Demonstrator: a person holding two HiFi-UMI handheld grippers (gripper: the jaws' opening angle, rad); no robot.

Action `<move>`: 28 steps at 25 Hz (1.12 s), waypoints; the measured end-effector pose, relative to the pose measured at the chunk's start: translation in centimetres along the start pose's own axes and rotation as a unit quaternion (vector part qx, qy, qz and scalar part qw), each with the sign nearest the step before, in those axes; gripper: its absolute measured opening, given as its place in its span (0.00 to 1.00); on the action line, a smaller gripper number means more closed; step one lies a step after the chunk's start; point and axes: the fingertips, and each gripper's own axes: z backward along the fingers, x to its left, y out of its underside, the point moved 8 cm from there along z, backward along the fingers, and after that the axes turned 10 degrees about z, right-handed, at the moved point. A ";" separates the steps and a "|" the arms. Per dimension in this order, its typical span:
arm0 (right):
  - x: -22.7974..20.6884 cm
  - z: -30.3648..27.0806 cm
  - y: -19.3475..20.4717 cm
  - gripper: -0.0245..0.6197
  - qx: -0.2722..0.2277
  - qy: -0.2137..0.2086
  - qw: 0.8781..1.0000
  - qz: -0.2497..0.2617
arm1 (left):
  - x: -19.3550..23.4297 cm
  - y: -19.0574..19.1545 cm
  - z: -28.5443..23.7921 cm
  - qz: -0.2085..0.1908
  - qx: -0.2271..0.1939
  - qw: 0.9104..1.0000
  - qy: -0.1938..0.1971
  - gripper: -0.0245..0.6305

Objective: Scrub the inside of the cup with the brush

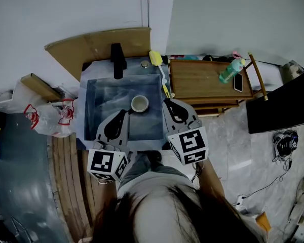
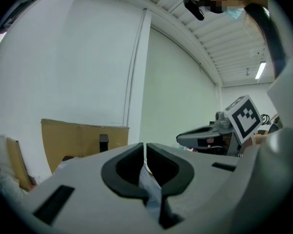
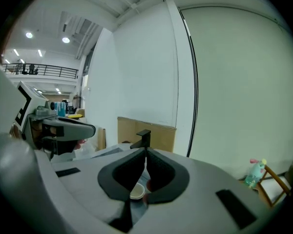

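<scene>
Head view: A sink [image 1: 91, 116] sits at centre with a black faucet [image 1: 117, 59] on its far rim. The cup [image 1: 140, 104] stands upright on the sink floor, mouth up, near the far right part of the basin. The brush [image 1: 160, 71] lies on the sink's far right corner, yellow-green head away from the person, handle running along the right rim. The left gripper [image 1: 124, 112] hovers over the near left part of the sink, tips close to the cup but apart from it. The right gripper [image 1: 166, 102] hovers at the right rim, tips near the brush handle's near end; contact cannot be confirmed. Cardboard [image 1: 99, 42] leans behind the sink. A wooden table [image 1: 202, 80] to the right carries a bottle [image 1: 230, 71].

Left gripper view: The left gripper's [image 2: 145, 145] jaws are fully together, tips touching, nothing between them. The right gripper is visible at the right, level with it.

Right gripper view: The right gripper's [image 3: 146, 152] jaws are fully together and grip nothing. The cup shows through the opening behind the closed tips, lower down in the sink and not touched by the jaws. The faucet stands just beyond the tips.
</scene>
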 end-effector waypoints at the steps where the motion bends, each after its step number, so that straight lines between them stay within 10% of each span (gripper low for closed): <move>1: 0.0 -0.2 0.1 0.08 0.004 -0.001 1.000 0.001 | 0.3 0.1 -0.1 0.001 0.002 1.000 0.002 0.05; 28: -2.4 -7.9 3.3 0.08 0.108 -0.005 0.993 0.037 | 7.4 5.1 -5.3 0.012 0.106 0.993 0.045 0.06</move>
